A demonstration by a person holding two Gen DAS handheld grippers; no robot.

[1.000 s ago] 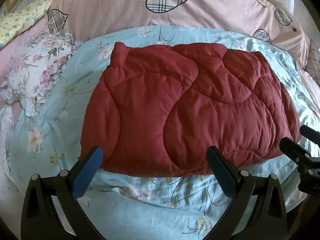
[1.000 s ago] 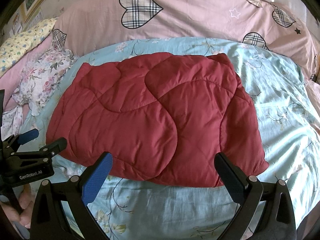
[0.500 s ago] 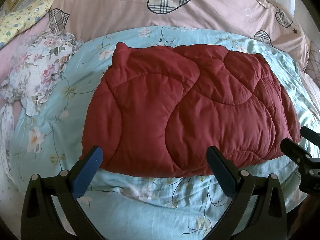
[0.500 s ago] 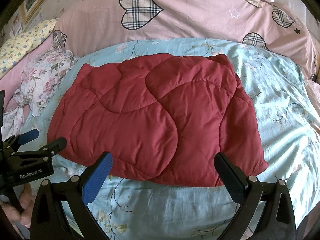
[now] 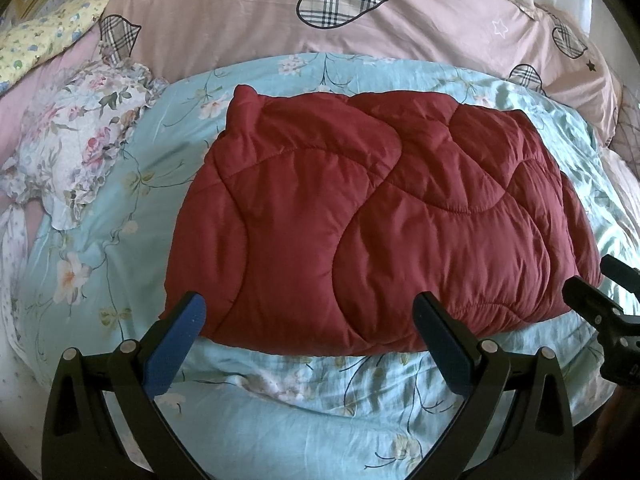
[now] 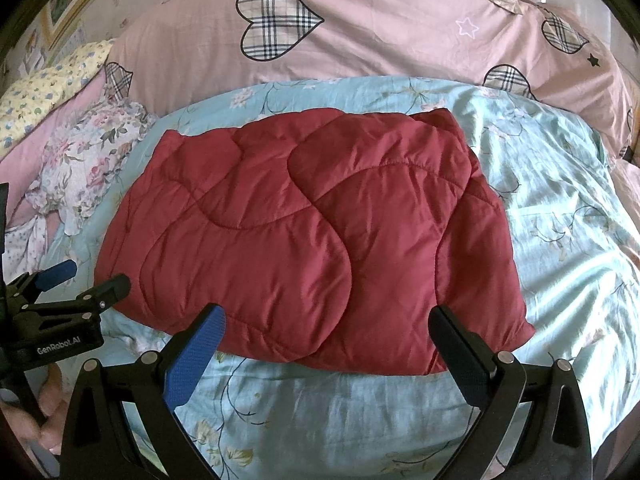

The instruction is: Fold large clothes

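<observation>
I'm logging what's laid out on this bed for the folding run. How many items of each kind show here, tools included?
Red quilted garment: 1
Light blue floral sheet: 1
Pink cover with plaid hearts: 1
White floral ruffled cloth: 1
Yellow floral pillow: 1
Tools: 2, the left tool and right tool, both open and empty
Total: 7

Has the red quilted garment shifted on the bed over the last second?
No. The red quilted garment lies in the same place on the light blue floral sheet, its corners against the same printed flowers in both views.
</observation>
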